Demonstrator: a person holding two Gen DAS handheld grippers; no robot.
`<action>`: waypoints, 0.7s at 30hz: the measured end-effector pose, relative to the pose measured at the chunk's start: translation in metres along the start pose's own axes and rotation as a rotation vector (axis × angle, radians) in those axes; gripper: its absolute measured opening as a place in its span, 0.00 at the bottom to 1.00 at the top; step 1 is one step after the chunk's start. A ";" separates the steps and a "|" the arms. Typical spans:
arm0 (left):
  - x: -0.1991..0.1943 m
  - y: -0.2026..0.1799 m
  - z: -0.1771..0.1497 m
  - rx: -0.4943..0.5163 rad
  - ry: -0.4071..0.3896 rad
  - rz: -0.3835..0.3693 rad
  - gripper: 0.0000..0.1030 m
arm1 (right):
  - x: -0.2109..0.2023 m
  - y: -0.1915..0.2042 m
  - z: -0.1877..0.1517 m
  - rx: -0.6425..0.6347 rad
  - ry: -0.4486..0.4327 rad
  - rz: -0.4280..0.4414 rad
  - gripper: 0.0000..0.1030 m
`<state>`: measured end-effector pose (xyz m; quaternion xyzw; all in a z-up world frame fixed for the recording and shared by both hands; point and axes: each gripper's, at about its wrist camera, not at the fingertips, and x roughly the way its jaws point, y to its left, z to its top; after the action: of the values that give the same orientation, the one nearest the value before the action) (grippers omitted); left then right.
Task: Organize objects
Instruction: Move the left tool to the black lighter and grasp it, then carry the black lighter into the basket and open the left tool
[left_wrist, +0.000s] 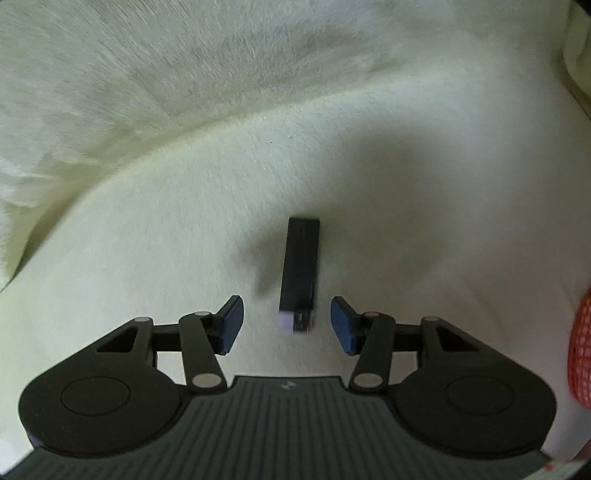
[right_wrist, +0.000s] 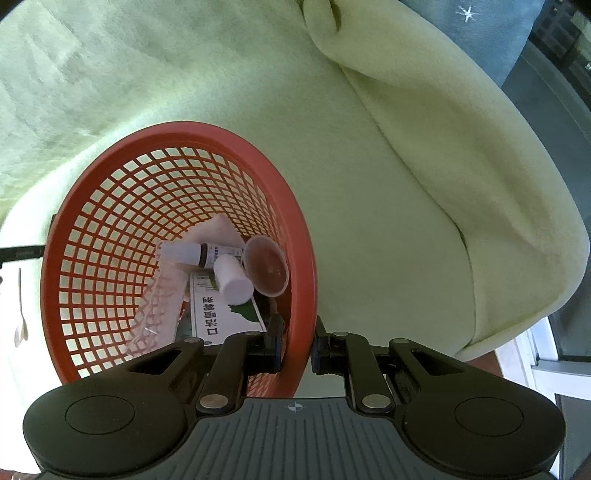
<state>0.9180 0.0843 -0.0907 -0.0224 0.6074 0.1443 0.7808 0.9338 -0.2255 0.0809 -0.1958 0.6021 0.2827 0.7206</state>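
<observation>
The left tool (left_wrist: 286, 325) has its 2 blue pads (left_wrist: 232, 323) spread wide and grips nothing; a black stick with a pale end (left_wrist: 299, 271), like a small USB device, lies flat on the soft pale green blanket (left_wrist: 147, 240) just ahead of the pads, between them but touching neither, with its pale end nearest the tool; at the far right edge of the left wrist view a bit of red mesh shows. The right tool (right_wrist: 295, 345) is pinched on the rim of the red basket (right_wrist: 110, 206), with 1 finger inside the wall and 1 finger outside; the basket sits on the same green blanket; inside it lie a small dropper bottle with a white cap (right_wrist: 192, 253), a white pill bottle (right_wrist: 232, 280), a clear round cup (right_wrist: 267, 271) leaning at the wall, a white and green box with printed letters (right_wrist: 221, 314), and some pale pink netting (right_wrist: 162, 306); the white bottle rests on the box; left of the basket, a spoon (right_wrist: 21, 314) lies on the blanket, and a thin black thing (right_wrist: 20, 253) pokes in at the edge, too little of it shown to name.
</observation>
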 end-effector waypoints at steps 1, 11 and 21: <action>0.005 0.001 0.003 -0.005 0.002 0.001 0.45 | 0.000 0.000 0.001 0.001 0.000 -0.003 0.11; 0.017 0.000 0.011 0.004 0.031 -0.063 0.18 | 0.002 0.001 0.005 0.015 0.004 -0.017 0.11; -0.007 -0.017 -0.014 -0.001 0.087 -0.070 0.17 | 0.000 -0.004 0.002 0.019 -0.004 -0.005 0.11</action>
<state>0.9076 0.0633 -0.0903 -0.0503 0.6395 0.1158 0.7584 0.9374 -0.2272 0.0810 -0.1899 0.6030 0.2757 0.7241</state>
